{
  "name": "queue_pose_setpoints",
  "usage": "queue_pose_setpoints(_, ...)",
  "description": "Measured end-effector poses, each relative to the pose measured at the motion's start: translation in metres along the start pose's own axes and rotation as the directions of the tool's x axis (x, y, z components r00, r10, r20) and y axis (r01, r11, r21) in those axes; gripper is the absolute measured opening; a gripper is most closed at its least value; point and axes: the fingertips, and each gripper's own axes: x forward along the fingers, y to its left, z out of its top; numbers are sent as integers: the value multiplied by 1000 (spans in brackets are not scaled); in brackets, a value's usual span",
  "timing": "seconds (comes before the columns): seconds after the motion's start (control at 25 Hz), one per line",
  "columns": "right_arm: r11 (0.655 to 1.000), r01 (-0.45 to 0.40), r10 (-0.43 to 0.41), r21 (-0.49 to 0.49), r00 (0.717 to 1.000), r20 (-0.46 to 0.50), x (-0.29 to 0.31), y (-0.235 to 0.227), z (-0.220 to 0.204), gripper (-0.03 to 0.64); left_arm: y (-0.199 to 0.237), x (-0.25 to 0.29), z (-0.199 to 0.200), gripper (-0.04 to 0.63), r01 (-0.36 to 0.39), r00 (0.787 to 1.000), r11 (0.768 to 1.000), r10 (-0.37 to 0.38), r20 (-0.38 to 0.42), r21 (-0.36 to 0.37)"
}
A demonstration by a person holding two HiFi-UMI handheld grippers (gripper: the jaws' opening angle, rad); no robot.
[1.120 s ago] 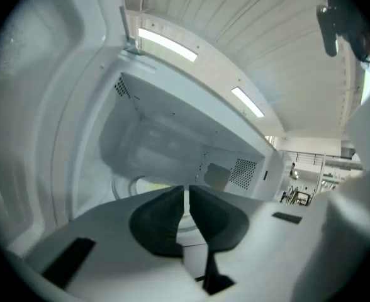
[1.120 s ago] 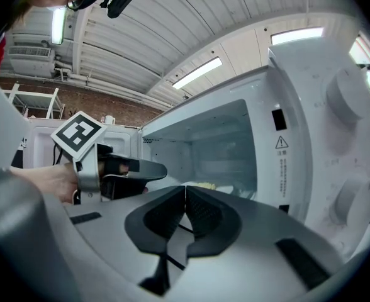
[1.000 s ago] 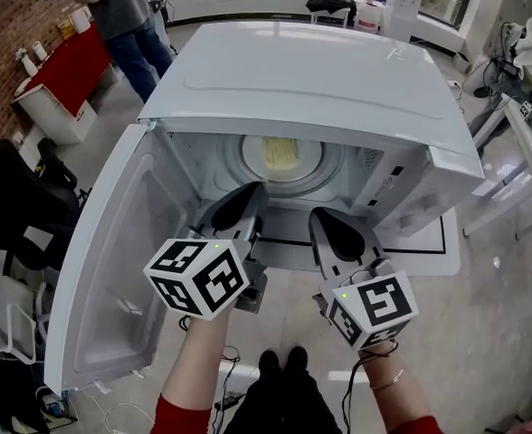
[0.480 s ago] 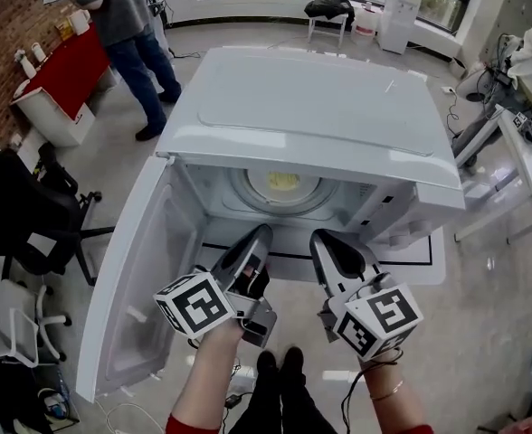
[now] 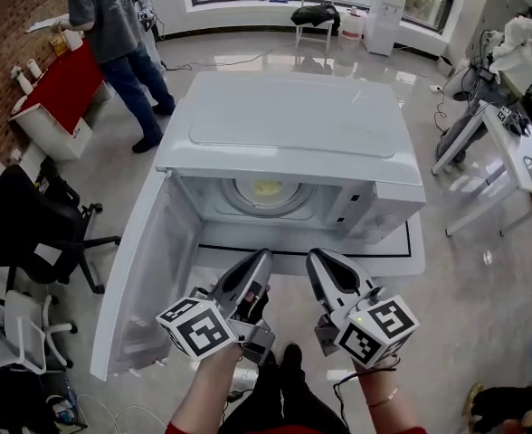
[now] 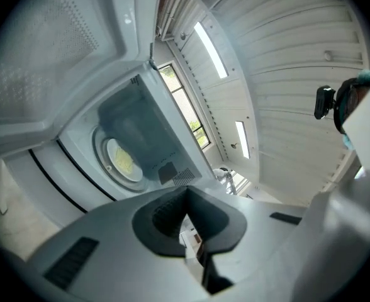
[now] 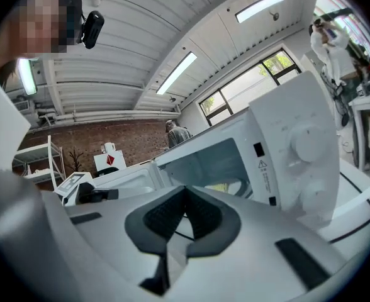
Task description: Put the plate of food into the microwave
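Observation:
The white microwave point(image 5: 293, 125) stands with its door point(image 5: 148, 269) swung open to the left. Inside, the plate of yellow food point(image 5: 268, 188) rests on the turntable; it also shows in the left gripper view as the plate point(image 6: 123, 162) and in the right gripper view as a yellow sliver point(image 7: 230, 187). My left gripper point(image 5: 259, 262) hangs in front of the opening, outside the cavity, shut with nothing in it. My right gripper point(image 5: 315, 260) is beside it, also outside, its jaws together and empty. The left gripper point(image 6: 186, 194) and right gripper point(image 7: 185, 190) both point level at the microwave.
The microwave sits on a white board with a black line point(image 5: 402, 256). The open door juts toward me at the left. A person point(image 5: 112, 16) stands by a red table point(image 5: 53, 84) at the back left. A black office chair point(image 5: 31, 233) stands left, a white table point(image 5: 510, 143) right.
Both grippers have drawn back out of the microwave's opening toward me and rolled somewhat. The plate stays on the turntable. The microwave looks smaller and farther off.

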Motion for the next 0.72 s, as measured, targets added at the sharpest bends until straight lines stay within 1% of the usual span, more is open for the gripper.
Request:
queue_pose_setpoints(0.12, 999, 2, -2, 43, 1000, 2, -11, 3, -3, 14, -7, -7, -3, 8, -4, 1000, 1000, 4, -3, -14)
queue_pose_setpoints(0.32, 998, -8, 8, 66, 1000, -3, -19, 14, -6, 14, -8, -16, -4, 8, -15, 1000, 997, 16, 12, -78)
queue_pose_setpoints(0.44, 997, -11, 12, 72, 1000, -6, -21, 18, -6, 14, -9, -22, -5, 8, -24, 1000, 995, 26, 15, -96)
queue_pose_setpoints(0.56, 998, -13, 14, 68, 1000, -13, -24, 22, -6, 14, -10, -27, -5, 8, -35, 999, 996, 36, 10, -88)
queue_pose_setpoints(0.72, 999, -7, 9, 42, 999, -45, -29, 28, -13, 14, -13, -33, -8, 8, -45, 999, 998, 44, -6, -48)
